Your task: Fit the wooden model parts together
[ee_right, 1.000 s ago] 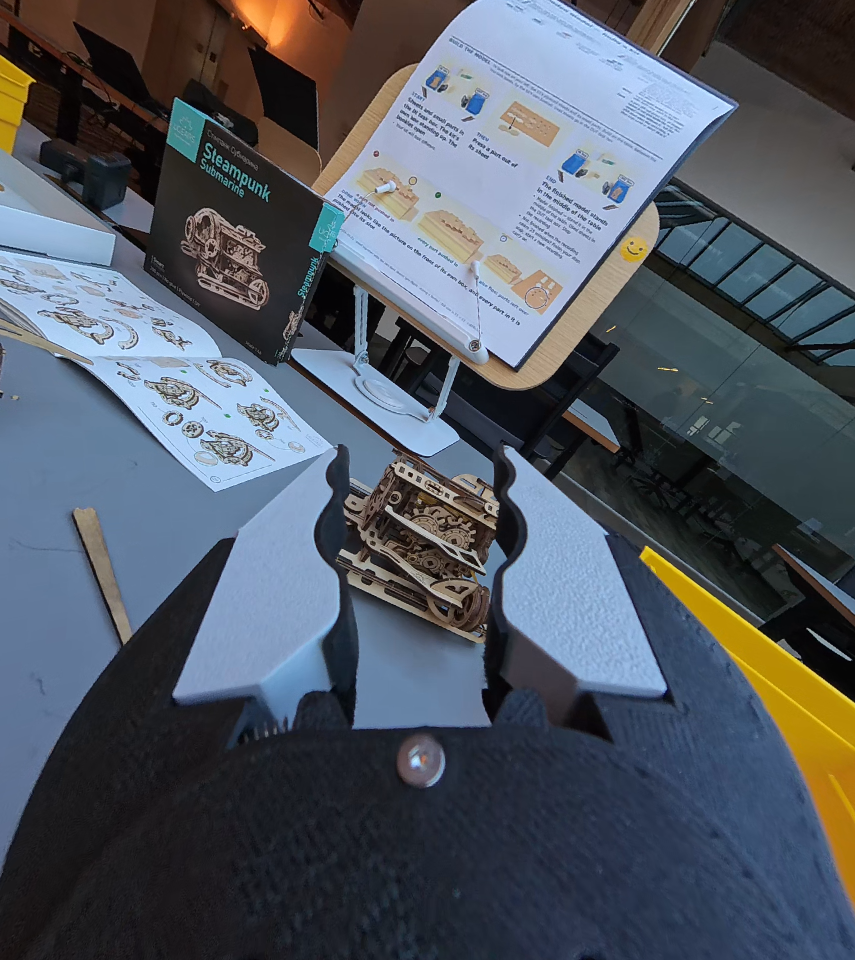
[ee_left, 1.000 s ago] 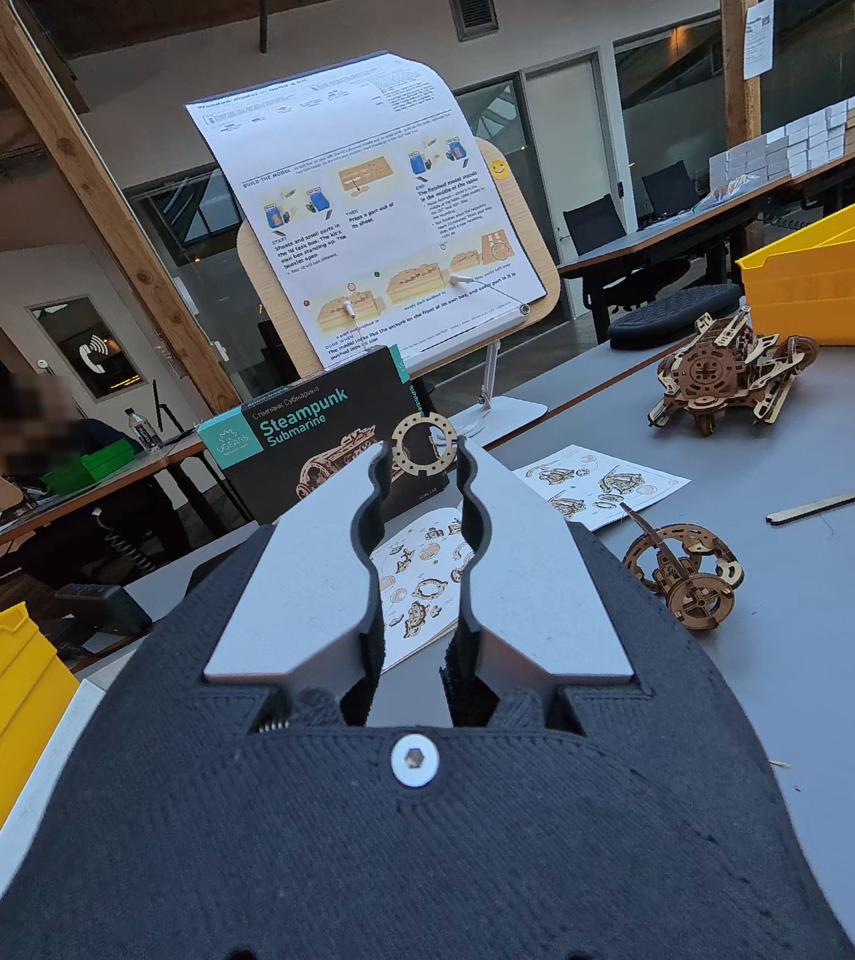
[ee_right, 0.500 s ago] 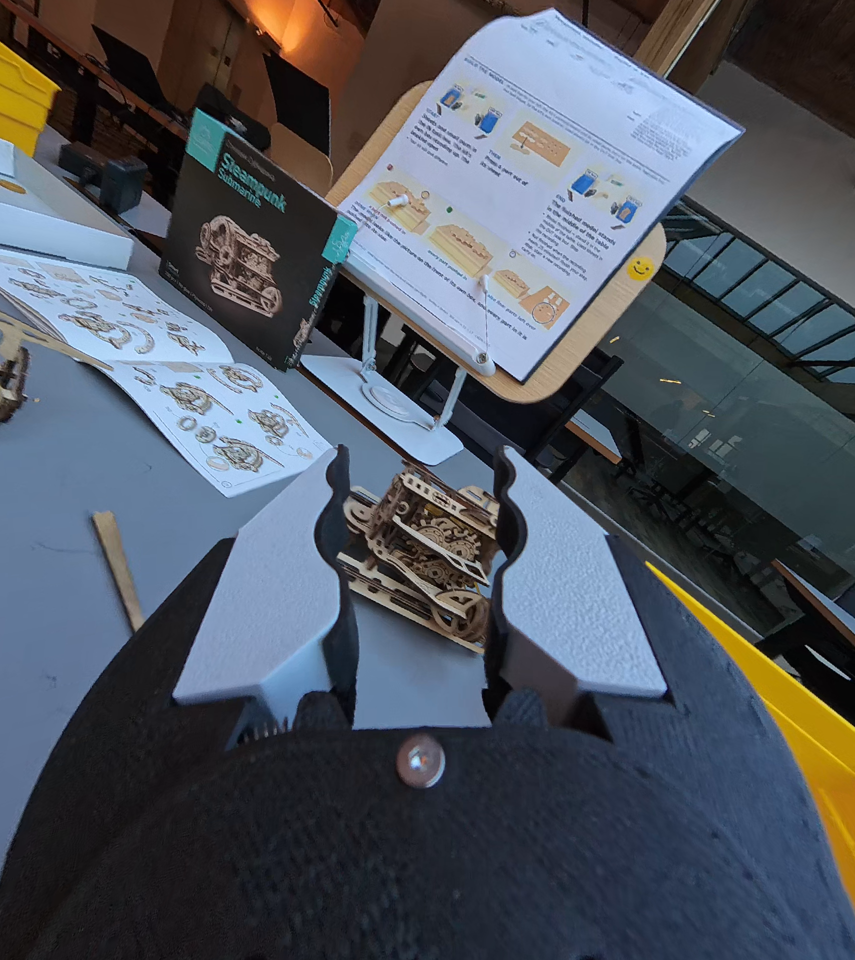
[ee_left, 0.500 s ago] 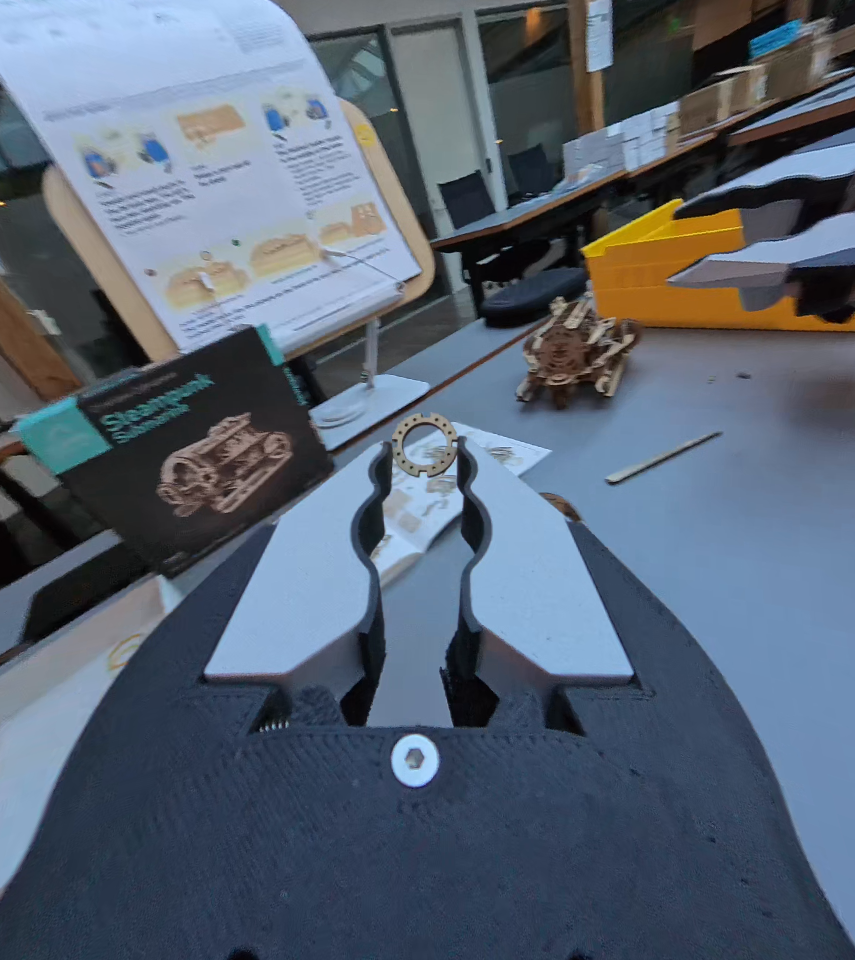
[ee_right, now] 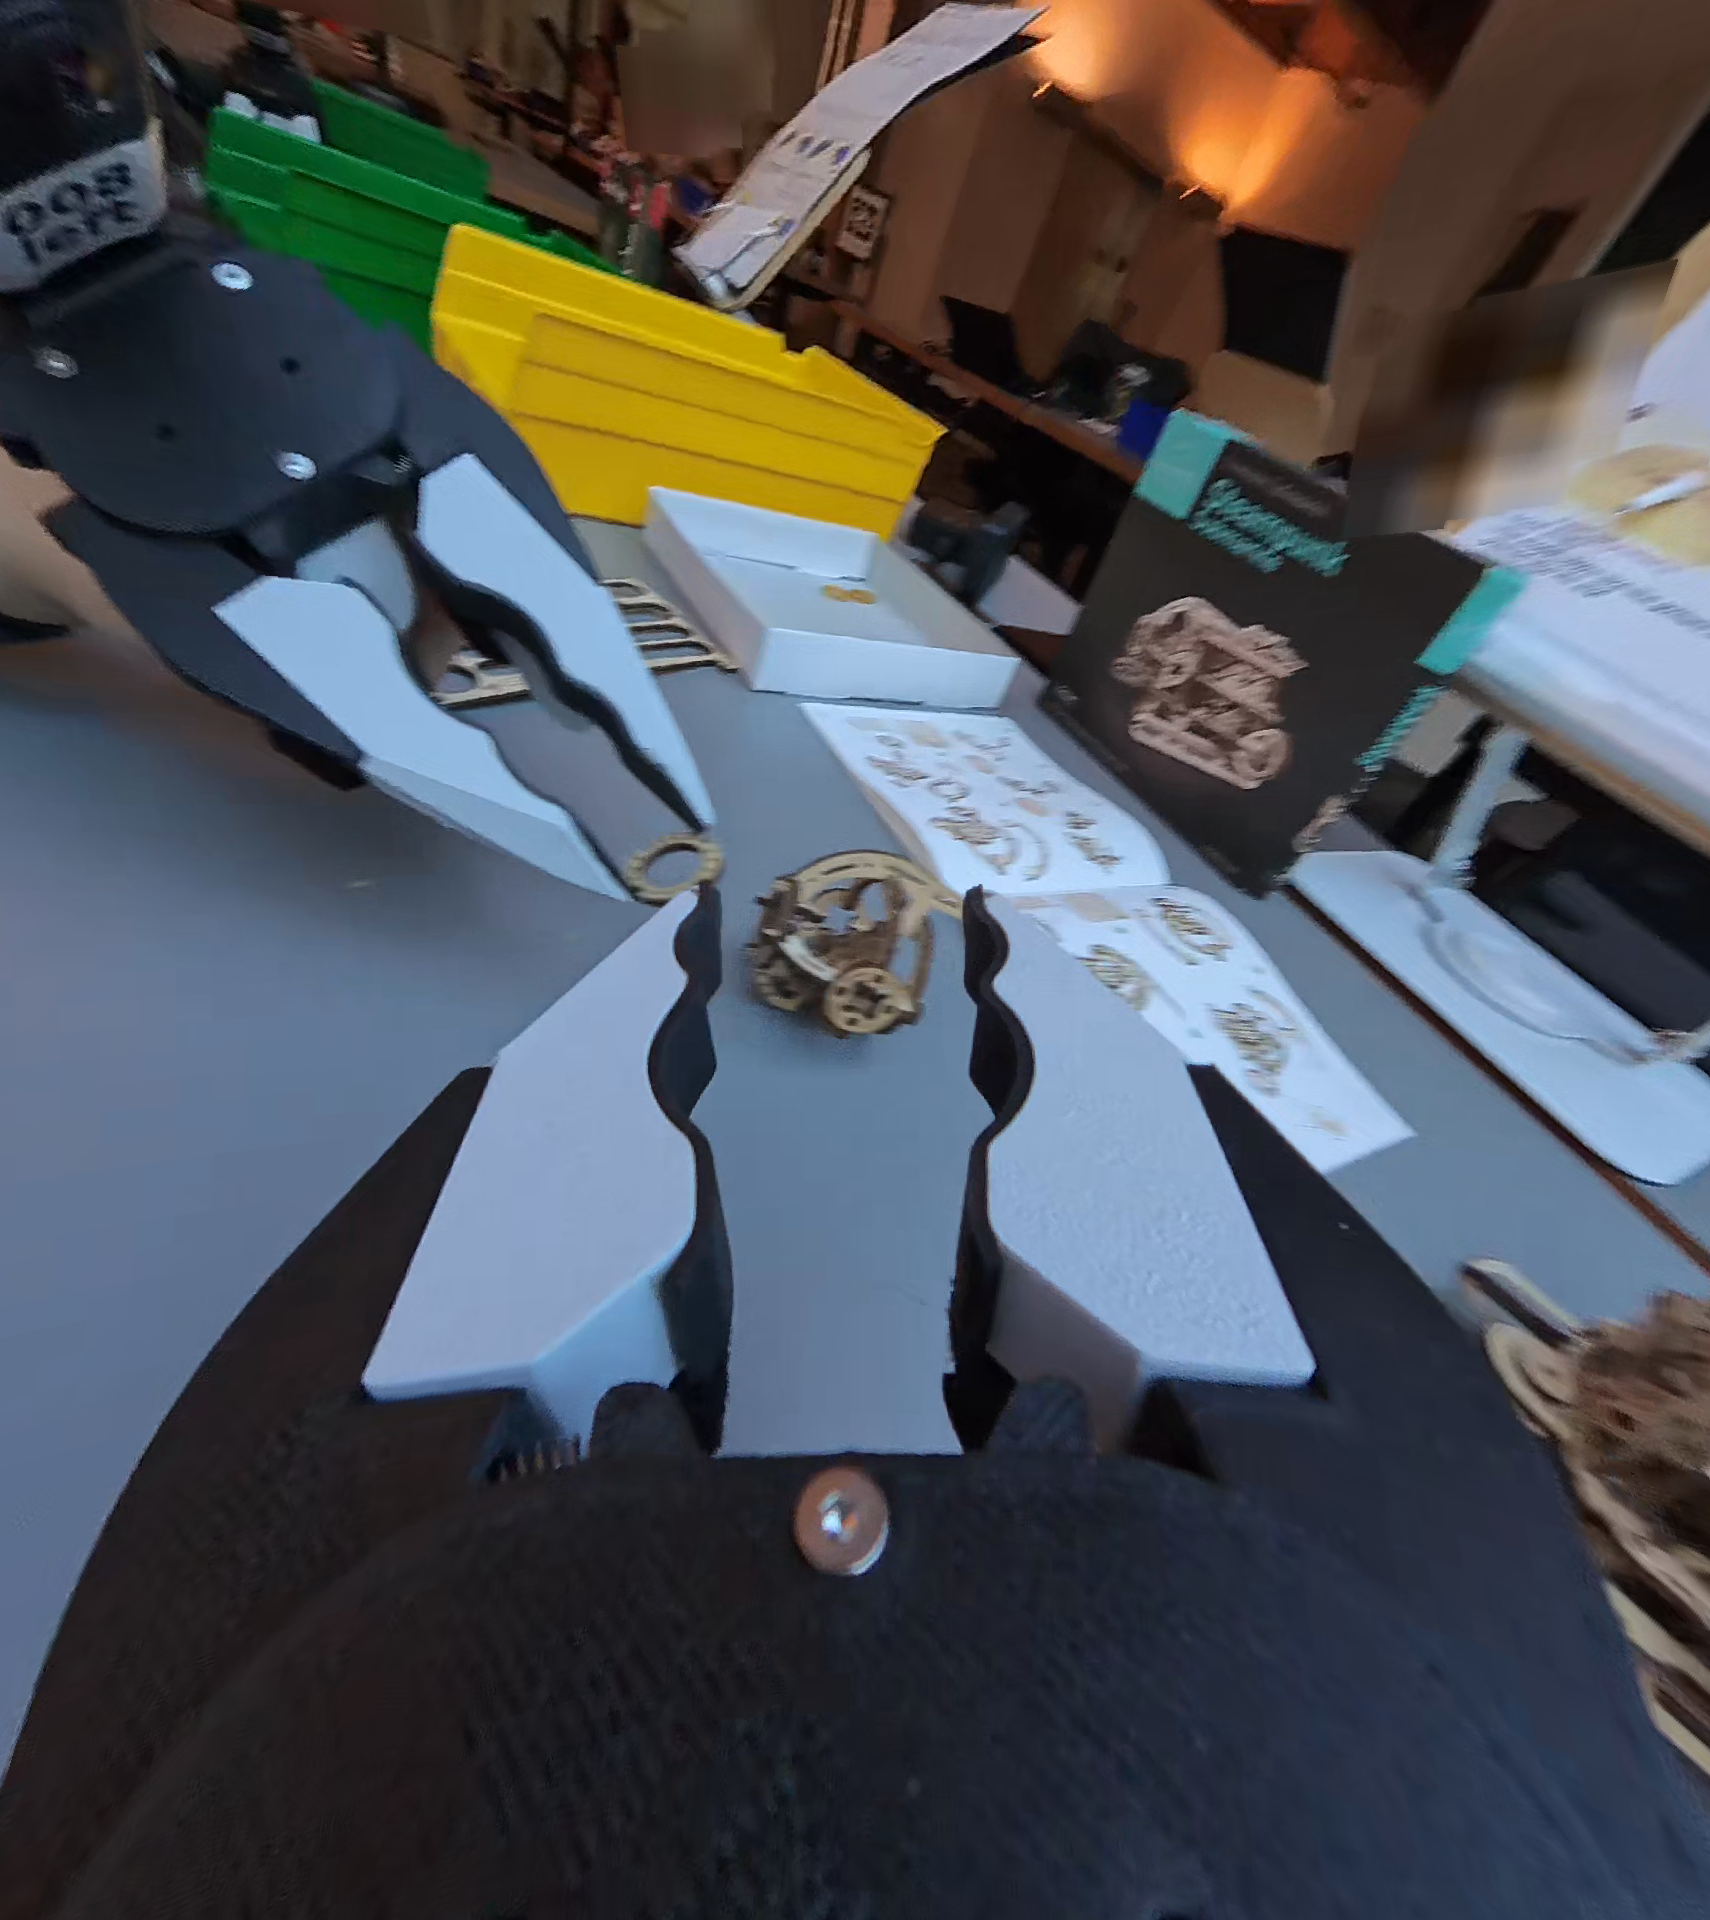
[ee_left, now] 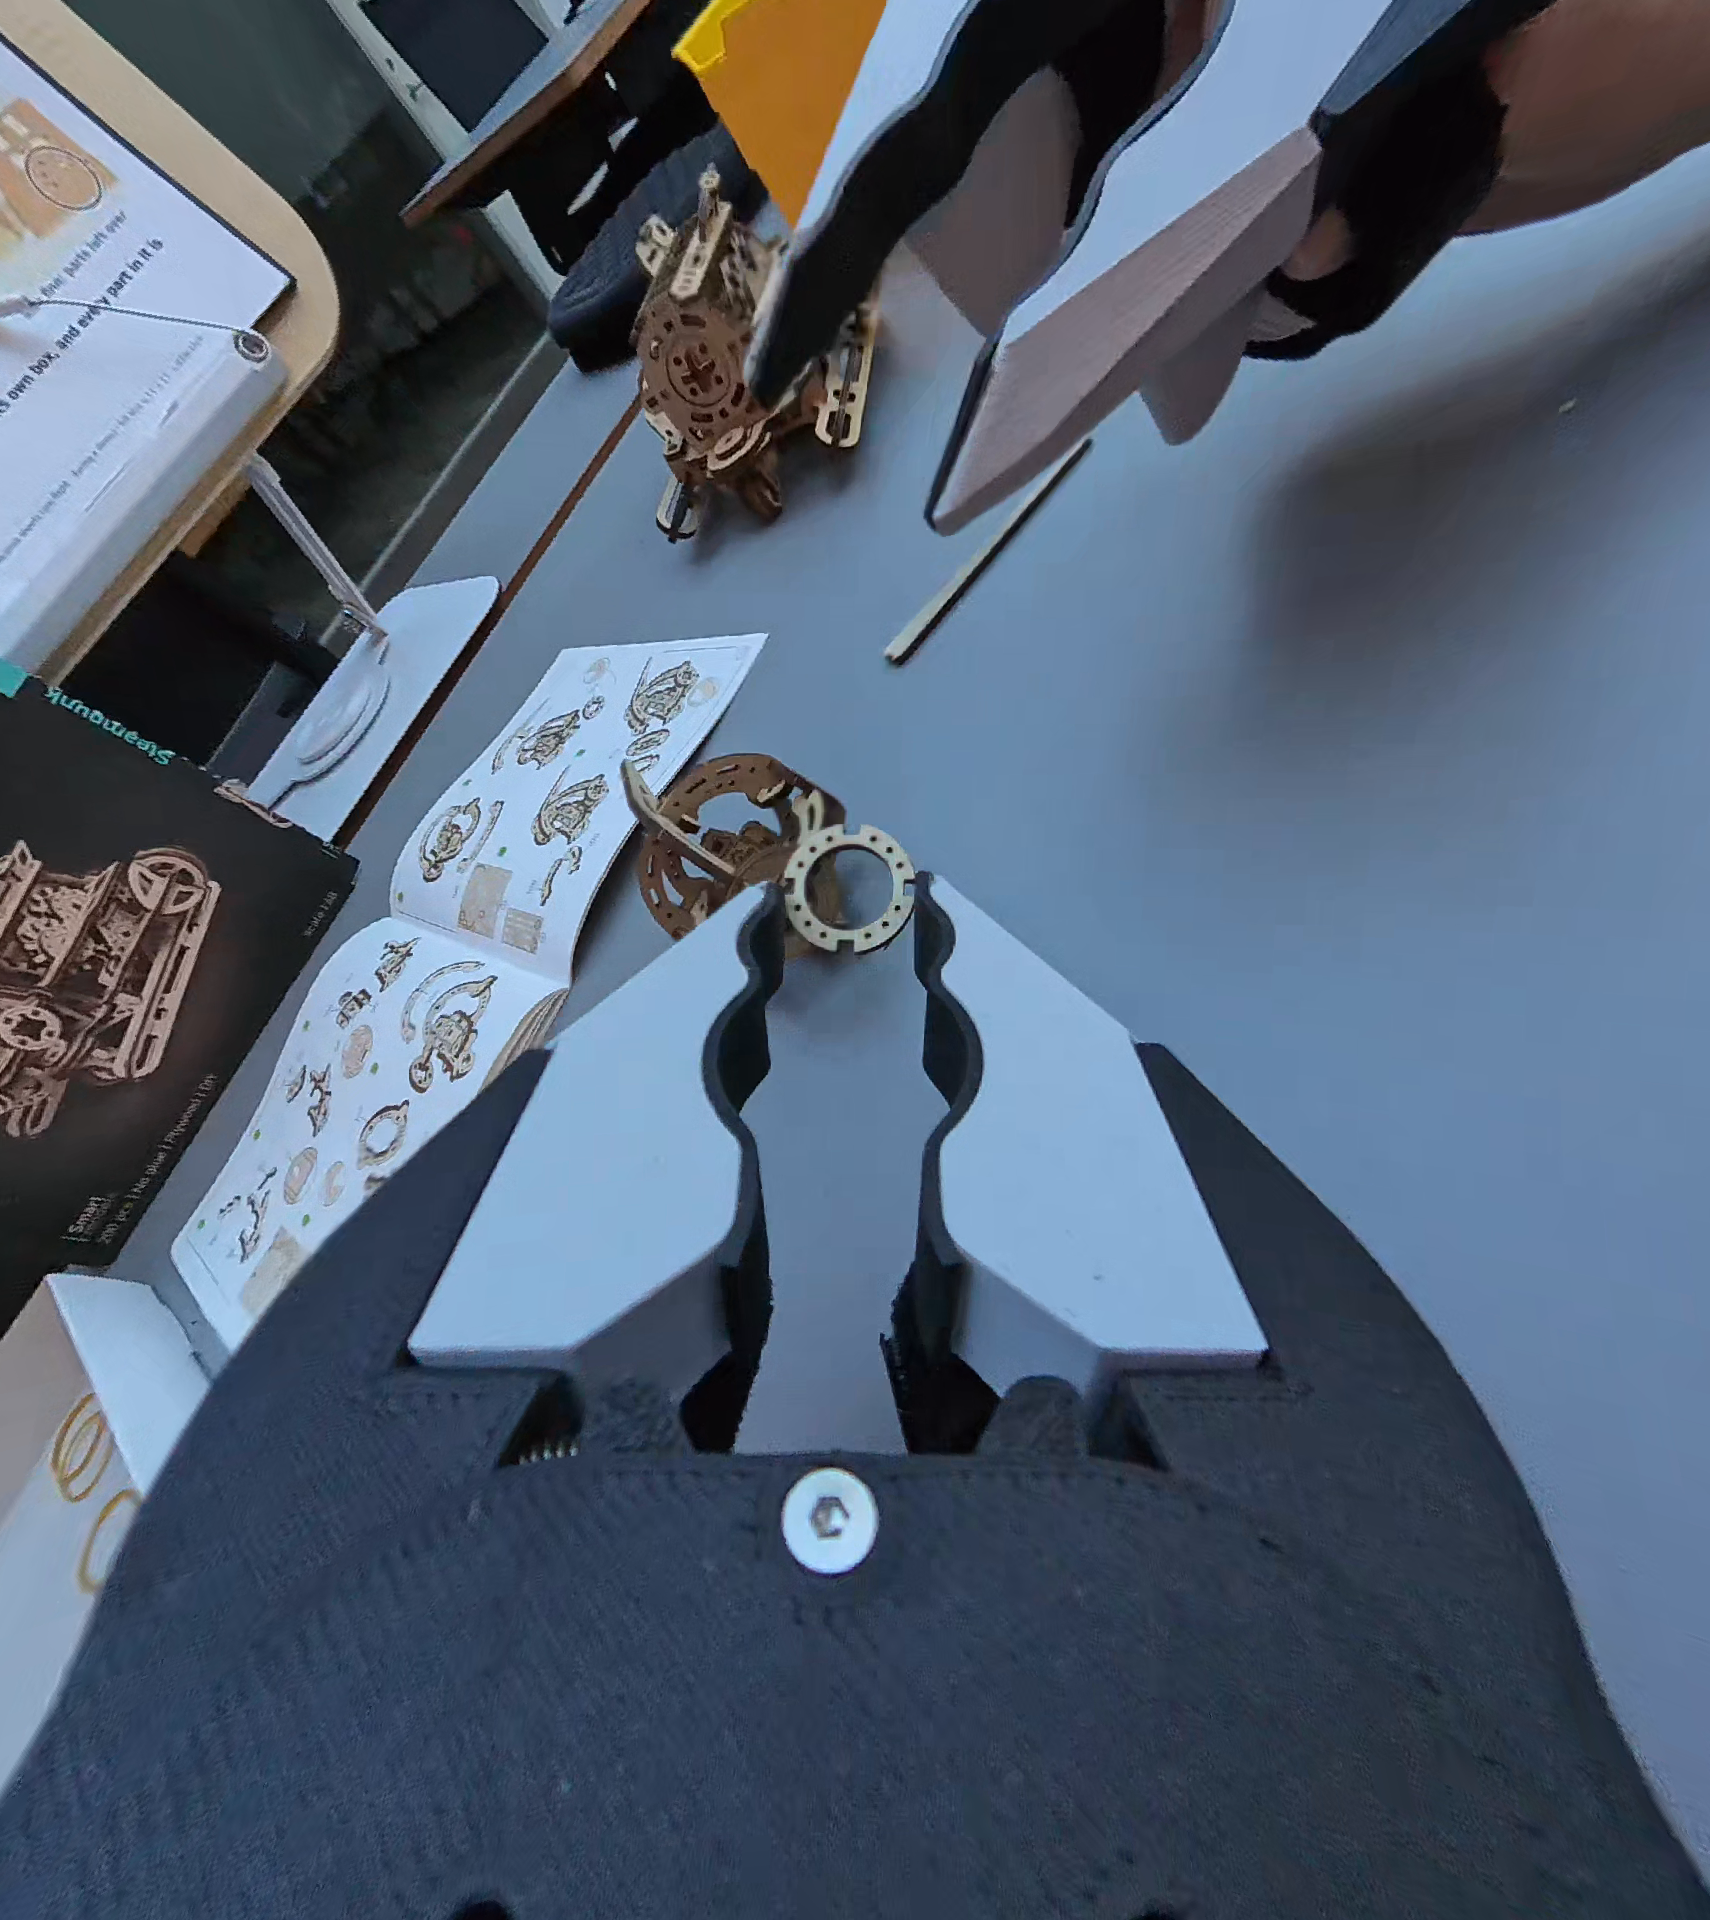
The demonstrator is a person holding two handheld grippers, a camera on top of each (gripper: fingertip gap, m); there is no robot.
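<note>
My left gripper (ee_left: 849, 914) is shut on a small notched wooden ring (ee_left: 849, 902), held by its edges just above the table. Right behind the ring sits a small wooden wheel-and-arc subassembly (ee_left: 716, 842). My right gripper (ee_right: 835, 914) is open and empty, and the subassembly (ee_right: 846, 961) lies on the table just beyond its tips. In the right wrist view the left gripper (ee_right: 666, 857) comes in from the upper left with the ring (ee_right: 674, 864) beside my right gripper's left tip. In the left wrist view the right gripper (ee_left: 856, 447) hangs at the top. The large wooden model (ee_left: 726, 353) stands behind it.
An open instruction booklet (ee_right: 1038, 831), the black kit box (ee_right: 1266, 665) and a paper stand's white base (ee_right: 1516, 1029) line the table's far side. A white tray (ee_right: 830, 623) and yellow bins (ee_right: 685, 416) stand beyond. A thin wooden stick (ee_left: 986, 551) lies on the grey table (ee_left: 1350, 935). The subassembly (ee_right: 846, 961) lies around 5 cm away from my left fingertips. My left wrist view (ee_left: 781, 782) looks at it from another angle.
My left gripper has tipped down with the ring, toward the small subassembly. My right gripper has swung left, away from the large model, and now faces the small subassembly.
</note>
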